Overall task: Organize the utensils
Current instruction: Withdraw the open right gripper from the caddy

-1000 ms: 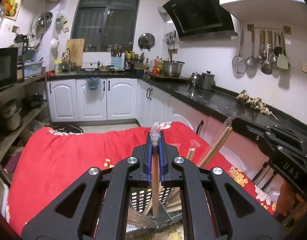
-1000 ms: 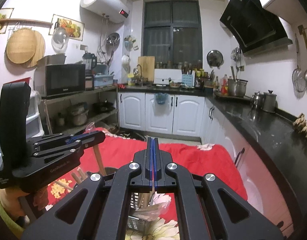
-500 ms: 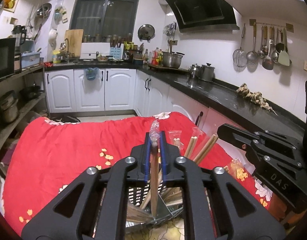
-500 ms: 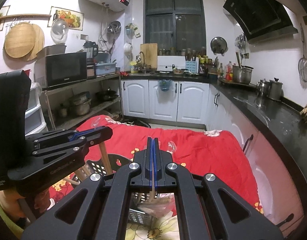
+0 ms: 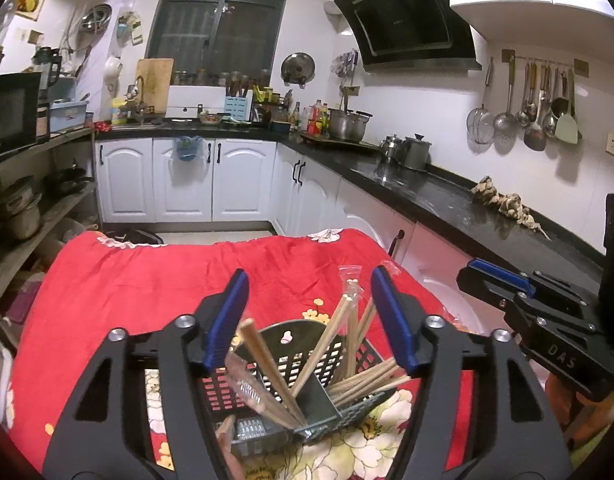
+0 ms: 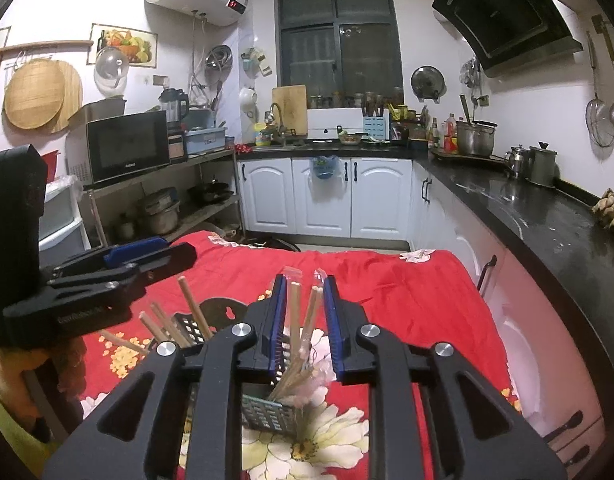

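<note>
A black perforated utensil basket (image 5: 285, 338) stands on the red floral tablecloth (image 5: 147, 280), holding several wooden chopsticks (image 5: 319, 350), some in clear plastic sleeves. My left gripper (image 5: 307, 312) is open above the basket, its blue pads wide apart with nothing between them. In the right wrist view my right gripper (image 6: 305, 312) is open too, its pads apart on either side of sleeved chopsticks (image 6: 295, 320) that stand in the basket (image 6: 267, 412). The left gripper also shows there at the left (image 6: 147, 258), and the right gripper shows in the left wrist view (image 5: 495, 280).
The table sits in a kitchen. A black countertop (image 5: 427, 192) with pots runs along the right. White cabinets (image 6: 327, 196) stand behind. A shelf with a microwave (image 6: 123, 152) is at the left. Ladles hang on the right wall (image 5: 539, 112).
Both grippers have opened. The left one let go of a sleeved chopstick, which now leans in the basket. The right one released its chopsticks into the basket. Both tilted lower.
</note>
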Demonstrator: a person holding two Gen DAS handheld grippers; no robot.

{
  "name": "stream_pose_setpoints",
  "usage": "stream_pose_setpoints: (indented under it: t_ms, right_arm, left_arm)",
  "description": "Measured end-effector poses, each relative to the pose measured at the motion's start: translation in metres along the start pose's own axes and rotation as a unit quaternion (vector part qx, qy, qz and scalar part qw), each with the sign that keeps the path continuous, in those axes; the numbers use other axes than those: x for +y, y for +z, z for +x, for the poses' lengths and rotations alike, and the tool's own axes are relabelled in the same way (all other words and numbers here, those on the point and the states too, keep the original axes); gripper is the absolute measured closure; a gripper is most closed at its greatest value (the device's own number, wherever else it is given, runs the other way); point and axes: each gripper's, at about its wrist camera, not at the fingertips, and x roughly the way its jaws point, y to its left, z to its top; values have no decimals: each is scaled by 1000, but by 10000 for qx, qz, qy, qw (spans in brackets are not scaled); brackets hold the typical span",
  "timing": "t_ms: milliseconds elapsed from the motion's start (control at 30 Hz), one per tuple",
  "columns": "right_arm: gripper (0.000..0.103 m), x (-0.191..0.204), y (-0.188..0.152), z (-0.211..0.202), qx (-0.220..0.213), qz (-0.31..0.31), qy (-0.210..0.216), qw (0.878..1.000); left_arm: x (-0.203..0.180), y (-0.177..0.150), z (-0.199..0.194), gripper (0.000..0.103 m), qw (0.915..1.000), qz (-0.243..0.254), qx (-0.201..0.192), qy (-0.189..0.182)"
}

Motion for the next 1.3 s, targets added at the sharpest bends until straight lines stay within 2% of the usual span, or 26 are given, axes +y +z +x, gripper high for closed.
stream_pose_setpoints:
  t_ms: [133,200,300,400,767,1167,1300]
  right_arm:
    - [71,-1,-4,-13,-38,2,48,10000]
    - [71,0,-5,-18,-39,-22,58,10000]
    - [63,2,-10,-27,-43,-49,104,9999]
    - [60,5,-14,-36,-73,-69,144,9998]
    - [37,14,-34,-64,-188,-72,229,9995]
    - [15,28,-75,-78,-139,-167,97,9997]
    - [11,34,-93,-80,-79,-253,5,9996]
  left_arm:
    - [0,1,-13,32,10000,-66,-29,-32]
    - [0,1,-19,26,9999,-93,-38,-78]
    - [-2,0,-28,15,9999,-76,-65,-68]
    - [-4,-4,-38,11,9999,-66,-90,-61]
    - [-7,-23,-68,11,9998,-47,-98,144]
    - [-6,-71,-77,11,9988,-58,285,395]
    - [-4,-95,-76,11,9974,-67,510,495]
